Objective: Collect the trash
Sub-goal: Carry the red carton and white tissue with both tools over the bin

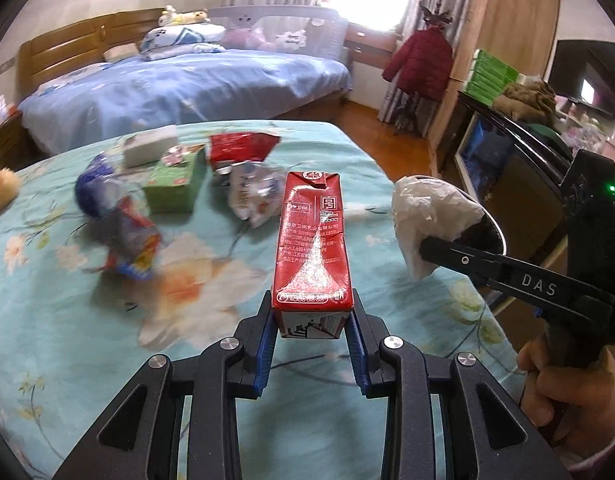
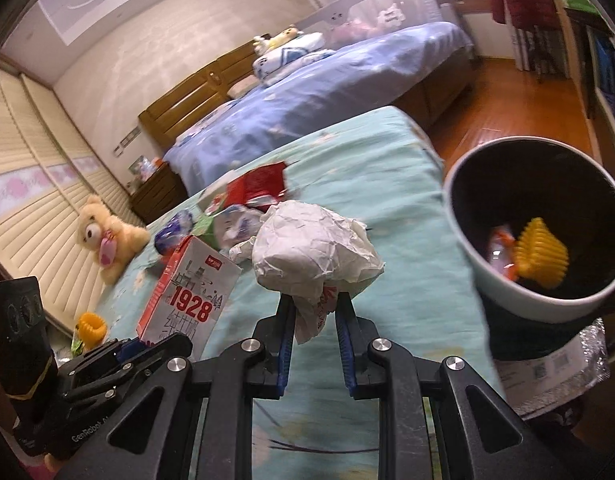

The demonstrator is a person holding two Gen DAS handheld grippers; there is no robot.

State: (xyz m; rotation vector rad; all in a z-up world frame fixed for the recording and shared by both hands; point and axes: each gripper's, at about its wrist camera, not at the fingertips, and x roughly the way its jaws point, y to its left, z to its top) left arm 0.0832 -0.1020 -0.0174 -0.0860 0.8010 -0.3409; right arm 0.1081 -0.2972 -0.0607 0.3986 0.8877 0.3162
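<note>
While gripped at its lower end between the blue pads of the left gripper [image 1: 312,328], one red milk carton [image 1: 312,240] stands upright above the bed [image 1: 47,320] with the floral turquoise cover. Held likewise in the right gripper [image 2: 314,312], narrowed on a hanging fold: one crumpled white paper wad [image 2: 313,248], lifted off the cover. Two grippers, then, each closed on one piece of trash.

Left on the cover, bunched in one cluster toward the far end: one green box [image 1: 173,188], one white block [image 1: 149,146] at its far side, one red wrapper [image 1: 239,146], one crumpled white-and-blue bag [image 1: 253,196], one blue wrapper [image 1: 93,188] and one more multicoloured wrapper [image 1: 129,240], blurred. Exact count of wrappers hard to tell through the blur. Off to the left edge: one teddy bear [image 2: 105,236] and one small yellow toy [image 2: 91,326].

One trash bin [image 2: 463,216], pale rim and dark inside, just beyond the right edge of the bed, touching or very near it. Inside: one yellow ribbed thing [image 2: 541,254] and some orange-white wrapping [image 2: 501,246].

Open cover between the cluster and the near edge. Bare wooden floor [image 2: 507,100] beyond the bin, a second bed [image 1: 187,88] in blue further back.
</note>
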